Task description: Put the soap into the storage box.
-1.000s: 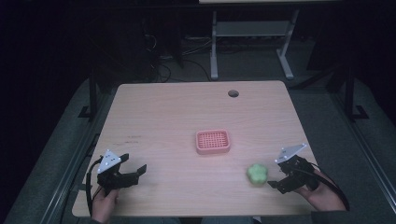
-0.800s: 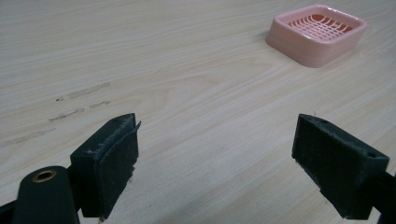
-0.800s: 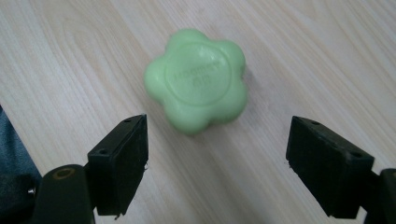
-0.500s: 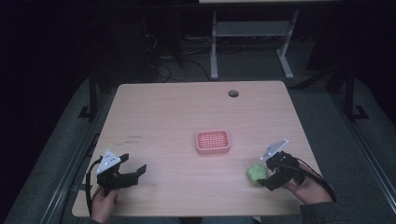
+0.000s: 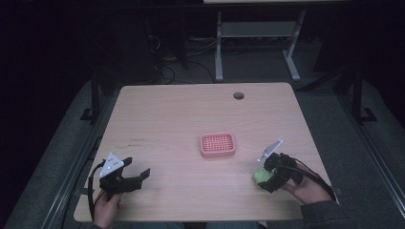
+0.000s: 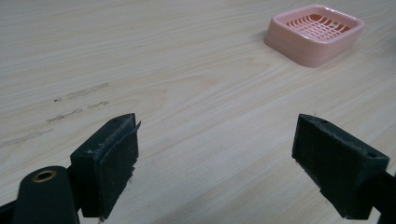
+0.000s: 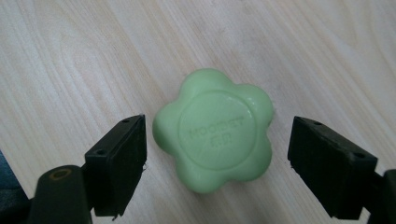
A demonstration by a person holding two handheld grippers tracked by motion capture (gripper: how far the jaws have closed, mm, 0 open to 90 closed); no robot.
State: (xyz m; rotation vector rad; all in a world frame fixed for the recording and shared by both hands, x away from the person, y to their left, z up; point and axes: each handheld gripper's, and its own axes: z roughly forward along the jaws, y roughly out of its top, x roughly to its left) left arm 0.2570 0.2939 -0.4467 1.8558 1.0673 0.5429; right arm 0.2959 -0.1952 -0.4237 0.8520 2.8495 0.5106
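High view: right gripper [image 5: 268,177] is covering part of the green soap [image 5: 260,176] near the worktop's [image 5: 181,119] right front corner; the soap's flower outline is reading too small here to make out. Person's right hand [image 5: 305,190] and sleeve [image 5: 327,217] are running off the picture's bottom edge. Left hand [image 5: 106,210] is being cut off there too, by the left front corner.

Right gripper view: raised lettering on the soap [image 7: 215,130] is showing blurred, not legible.

Left gripper view: the pink soap dish [image 6: 314,32] toward the worktop's middle is lying slightly out of focus.
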